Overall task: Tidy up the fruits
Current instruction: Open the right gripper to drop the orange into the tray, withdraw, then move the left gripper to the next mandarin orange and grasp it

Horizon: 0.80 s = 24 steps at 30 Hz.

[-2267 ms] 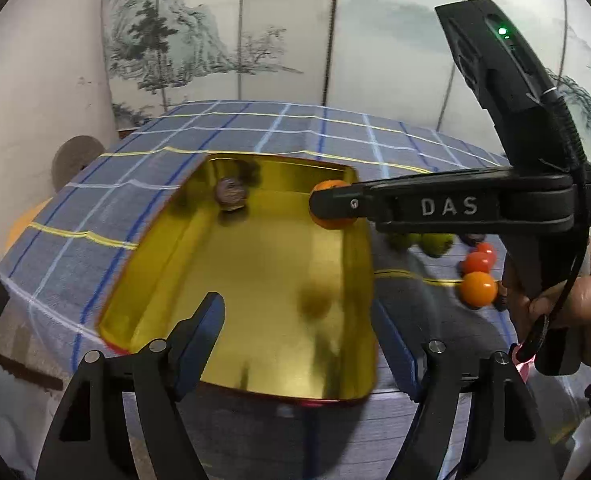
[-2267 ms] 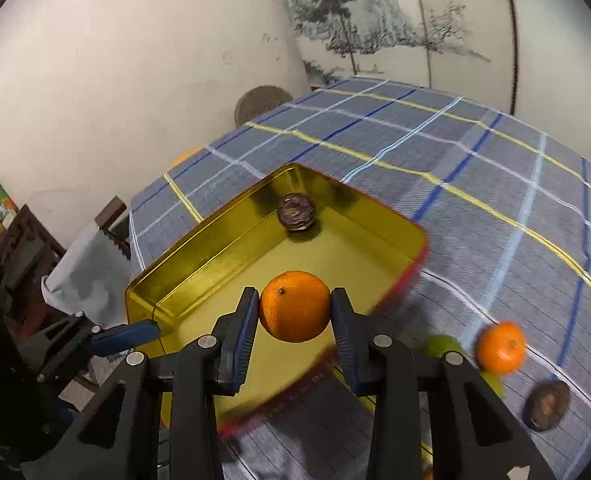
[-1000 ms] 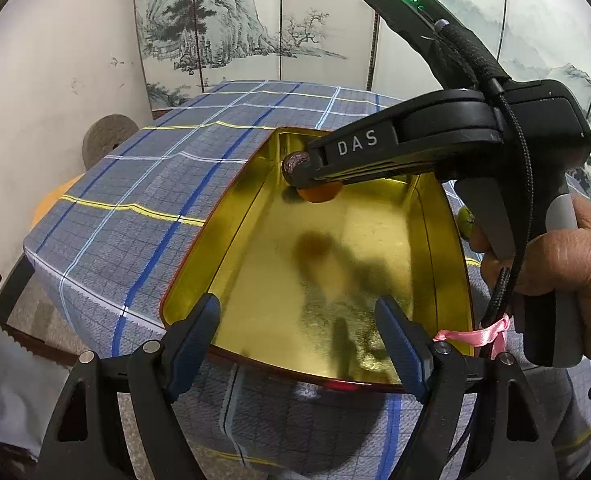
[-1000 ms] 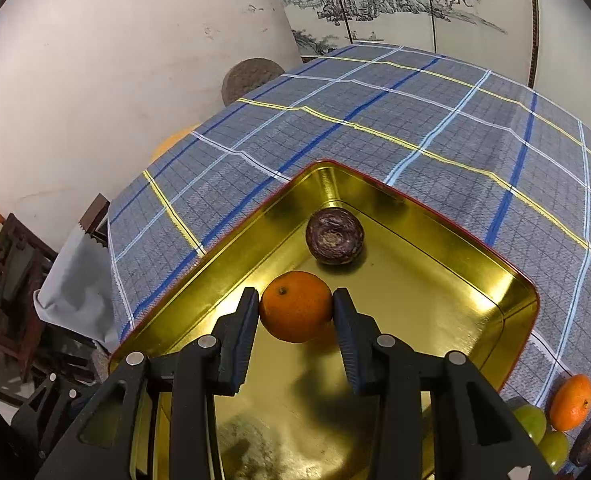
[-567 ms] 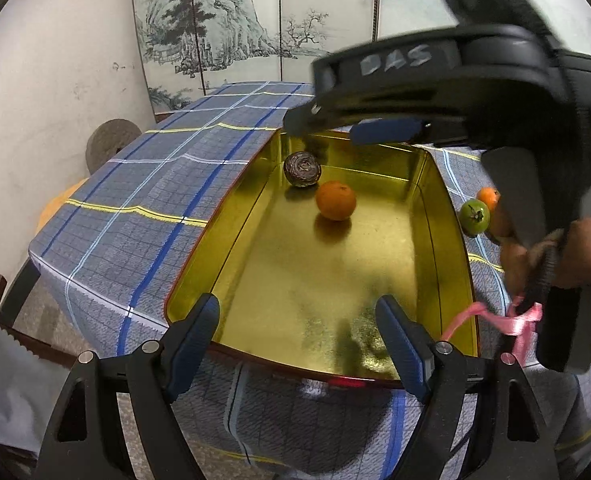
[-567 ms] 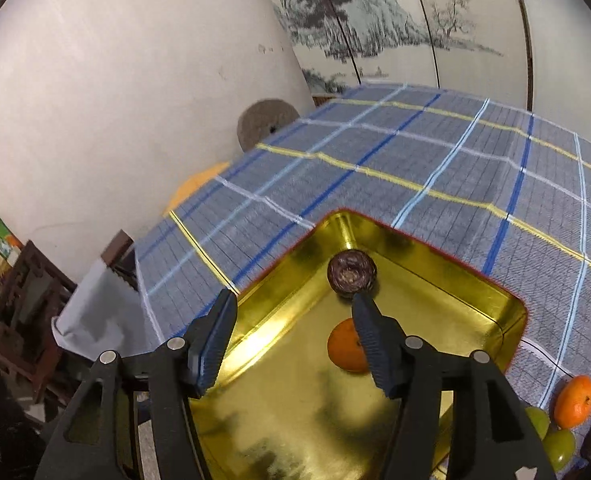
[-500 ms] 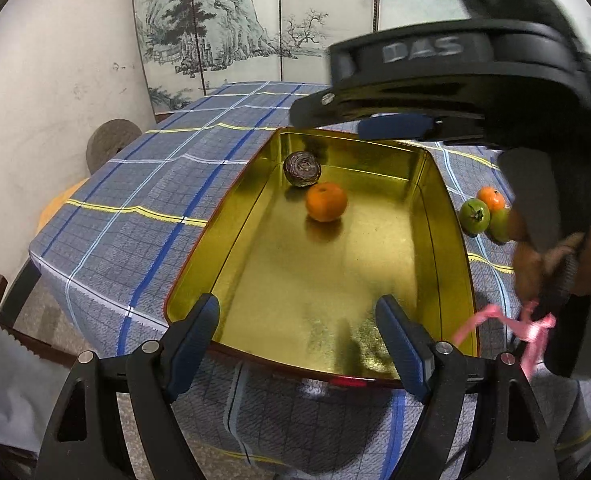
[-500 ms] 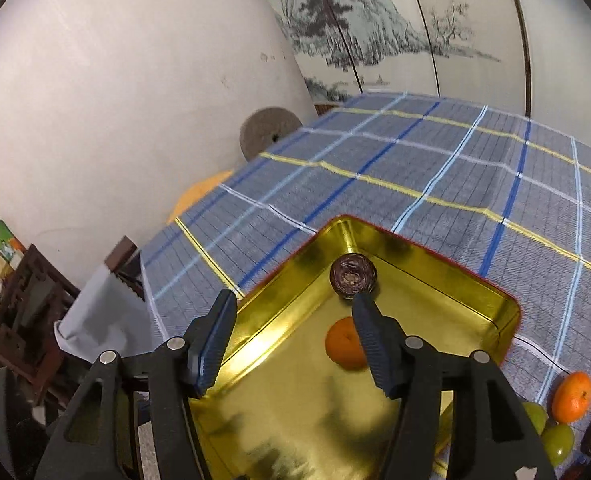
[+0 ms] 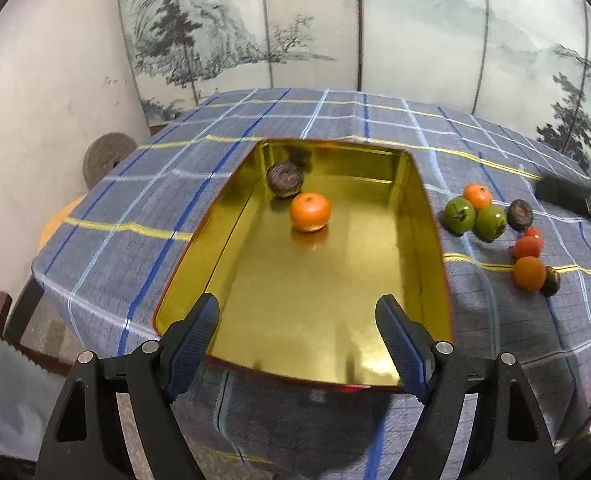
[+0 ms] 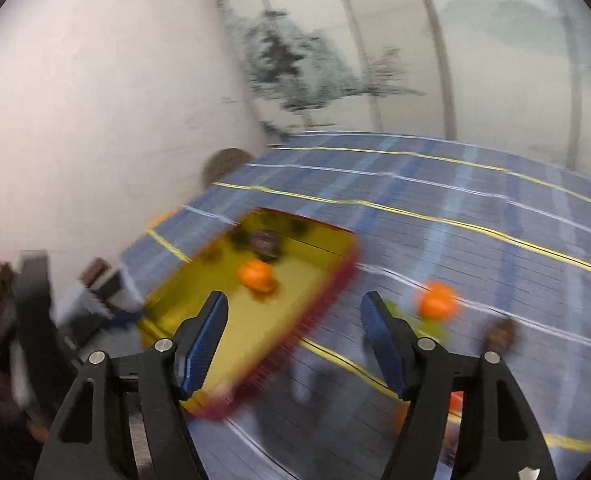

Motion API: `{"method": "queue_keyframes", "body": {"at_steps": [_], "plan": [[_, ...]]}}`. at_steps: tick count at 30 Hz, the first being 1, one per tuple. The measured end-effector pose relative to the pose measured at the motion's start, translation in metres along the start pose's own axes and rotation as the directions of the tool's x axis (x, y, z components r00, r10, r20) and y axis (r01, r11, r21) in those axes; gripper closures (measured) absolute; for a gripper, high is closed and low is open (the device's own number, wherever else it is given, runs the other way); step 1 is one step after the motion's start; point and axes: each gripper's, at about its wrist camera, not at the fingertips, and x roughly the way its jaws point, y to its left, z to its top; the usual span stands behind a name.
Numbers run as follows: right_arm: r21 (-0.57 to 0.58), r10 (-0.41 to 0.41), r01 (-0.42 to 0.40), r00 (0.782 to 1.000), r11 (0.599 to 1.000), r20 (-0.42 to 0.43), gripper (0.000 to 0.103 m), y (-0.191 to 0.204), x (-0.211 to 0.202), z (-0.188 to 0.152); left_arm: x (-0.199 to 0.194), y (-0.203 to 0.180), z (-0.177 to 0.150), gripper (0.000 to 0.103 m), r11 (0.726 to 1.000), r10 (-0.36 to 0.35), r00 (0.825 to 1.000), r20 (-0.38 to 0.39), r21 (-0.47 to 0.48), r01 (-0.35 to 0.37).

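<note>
A blue checked cloth with yellow and white lines covers the desk. Behind it stands a folding screen painted with misty mountains and pine trees, its panels split by thin dark strips. To the left a plain pale wall meets the screen. A round grey disc, perhaps a stone, leans against that wall, just past the cloth's edge. An orange rounded shape shows under the cloth's left side. The right wrist view is blurred.

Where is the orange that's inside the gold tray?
In the left wrist view the orange sits in the far half of the gold tray, toward its left wall, just in front of the dark purple fruit.
</note>
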Motion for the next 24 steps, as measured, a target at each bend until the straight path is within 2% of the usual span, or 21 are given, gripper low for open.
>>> {"method": "queue_keyframes", "body": {"at_steps": [3,6,9,11,14,17,19,22,24], "plan": [[0.05,-0.099,0.099,0.995,0.994,-0.011,0.035,-0.038,-0.028,-0.024,-0.007,-0.013,0.006,0.022,0.999,-0.015,1.0,0.023,0.044,0.014],[0.123,-0.224,0.226,0.974,0.966,-0.028,0.035,-0.086,-0.051,-0.048,-0.011,-0.029,0.015,0.022,0.994,-0.072,0.997,0.025,0.086,0.07],[0.168,-0.337,0.341,0.94,0.925,-0.052,0.035,-0.127,-0.072,-0.07,-0.009,-0.048,0.024,0.022,0.979,-0.166,0.986,-0.009,0.119,0.166],[0.199,-0.378,0.384,0.923,0.902,-0.067,0.035,-0.147,-0.081,-0.08,-0.005,-0.066,0.03,0.022,0.952,-0.262,0.963,-0.063,0.146,0.268],[0.257,-0.393,0.397,0.917,0.881,-0.067,0.035,-0.171,-0.091,-0.09,-0.001,-0.095,0.034,0.022,0.922,-0.331,0.936,-0.122,0.168,0.349],[0.295,-0.386,0.387,0.92,0.874,-0.064,0.035,-0.187,-0.092,-0.097,0.004,-0.125,0.036,0.023,0.906,-0.34,0.931,-0.135,0.217,0.363],[0.302,-0.376,0.375,0.925,0.876,-0.059,0.035,-0.185,-0.092,-0.102,0.013,-0.144,0.037,0.025,0.899,-0.333,0.93,-0.158,0.244,0.363],[0.29,-0.363,0.361,0.931,0.886,-0.051,0.035,-0.183,-0.09,-0.106,0.028,-0.163,0.039,0.027,0.884,-0.366,0.906,-0.212,0.227,0.41],[0.274,-0.355,0.351,0.934,0.896,-0.036,0.035,-0.18,-0.091,-0.108,0.041,-0.172,0.039,0.028,0.884,-0.365,0.9,-0.237,0.214,0.415]]}}
